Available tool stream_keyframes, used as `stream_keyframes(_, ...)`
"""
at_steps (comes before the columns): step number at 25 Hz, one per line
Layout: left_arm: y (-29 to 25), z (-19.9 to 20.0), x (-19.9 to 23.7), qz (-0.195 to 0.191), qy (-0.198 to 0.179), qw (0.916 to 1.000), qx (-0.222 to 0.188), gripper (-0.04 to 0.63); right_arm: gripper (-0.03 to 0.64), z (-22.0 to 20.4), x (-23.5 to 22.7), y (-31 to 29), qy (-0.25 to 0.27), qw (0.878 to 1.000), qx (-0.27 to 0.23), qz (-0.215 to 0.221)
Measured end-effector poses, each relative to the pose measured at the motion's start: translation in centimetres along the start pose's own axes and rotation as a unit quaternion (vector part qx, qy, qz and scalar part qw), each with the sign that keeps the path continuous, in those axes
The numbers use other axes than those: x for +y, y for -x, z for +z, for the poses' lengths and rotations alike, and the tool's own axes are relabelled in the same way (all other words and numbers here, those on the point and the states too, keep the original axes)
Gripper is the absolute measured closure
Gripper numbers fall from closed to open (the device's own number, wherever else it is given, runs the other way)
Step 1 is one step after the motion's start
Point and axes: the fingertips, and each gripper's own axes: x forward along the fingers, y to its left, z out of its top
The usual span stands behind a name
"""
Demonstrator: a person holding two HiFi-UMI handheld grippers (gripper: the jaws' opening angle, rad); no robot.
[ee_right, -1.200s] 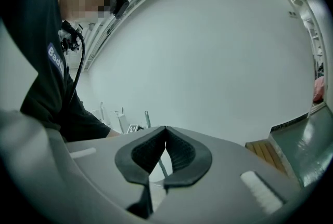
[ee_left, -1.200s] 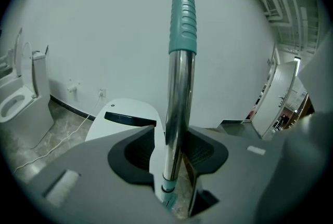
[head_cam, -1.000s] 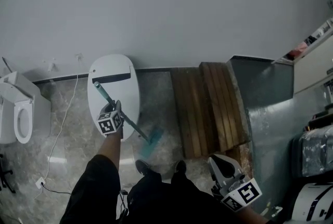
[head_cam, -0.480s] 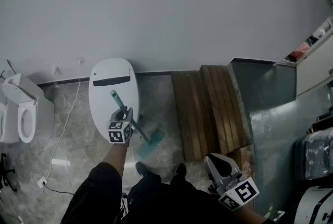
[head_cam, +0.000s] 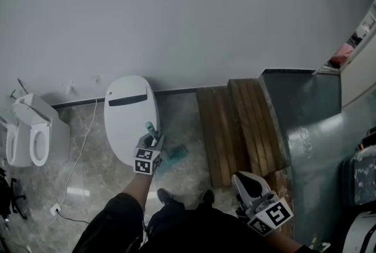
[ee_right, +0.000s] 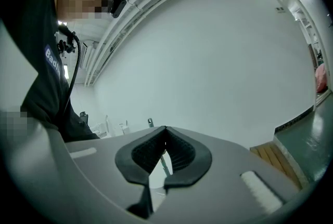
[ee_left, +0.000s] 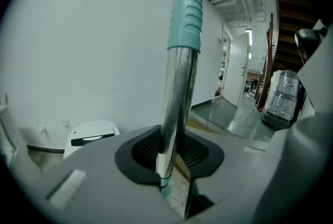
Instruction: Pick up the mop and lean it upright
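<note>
The mop has a steel handle with a ribbed teal grip and a teal head resting on the marble floor. My left gripper is shut on the handle below the grip, and the pole stands steeply, almost upright, between its black pads. From above only the grip's end shows over the gripper. My right gripper hovers low at the right, near the wooden slats, its jaws shut with nothing in them. The mop handle shows far off past its pads.
A white oval appliance lies on the floor by the grey wall, just left of the mop. A toilet stands at far left, with a cable running to it. Wooden slats and a green floor lie to the right. My shoes are below.
My left gripper has carried the handle rightward and nearer to me, tipping the pole from a slant to near upright. The mop head stays on the floor. The right gripper drifted slightly.
</note>
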Motion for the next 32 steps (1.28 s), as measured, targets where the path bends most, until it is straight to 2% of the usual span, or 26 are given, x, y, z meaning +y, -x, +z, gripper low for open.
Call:
stream_keyframes(4, 0.9, 1.4, -1.4, 0.004, -0.003, 1.0000, -0.003, 0.491, 0.611, 0.6, -1.2, 1.2, -0.007, 1.000, -0.016, 0.007)
stream_keyframes(8, 2.9, 4.3, -3.8, -0.002, -0.008, 0.9996, -0.026, 0.491, 0.612, 1.1, -1.9, 2.1, -0.008, 0.999, -0.033, 0.025)
stream_keyframes(11, 4.9, 7.2, -6.3, -0.017, -0.005, 0.9984, -0.053, 0.491, 0.612, 1.7, -2.0, 2.4, -0.006, 0.998, -0.045, 0.041)
stream_keyframes(15, 7.6, 11.6, -9.8, -0.041, -0.026, 0.9949, -0.088, 0.491, 0.612, 2.5, -2.2, 2.3, -0.009, 0.996, -0.061, 0.059)
stream_keyframes(22, 11.7, 17.5, -16.0, -0.087, -0.040, 0.9879, -0.122, 0.491, 0.611, 3.6, -2.3, 2.2, -0.009, 0.993, -0.077, 0.087)
stream_keyframes(27, 14.7, 19.4, -19.6, -0.110, -0.052, 0.9842, -0.129, 0.491, 0.611, 3.7, -2.7, 2.1, -0.016, 0.992, -0.076, 0.099)
stream_keyframes(32, 16.5, 19.9, -22.0, -0.117, -0.043, 0.9834, -0.132, 0.491, 0.612, 3.9, -2.9, 1.9, -0.016, 0.990, -0.078, 0.114)
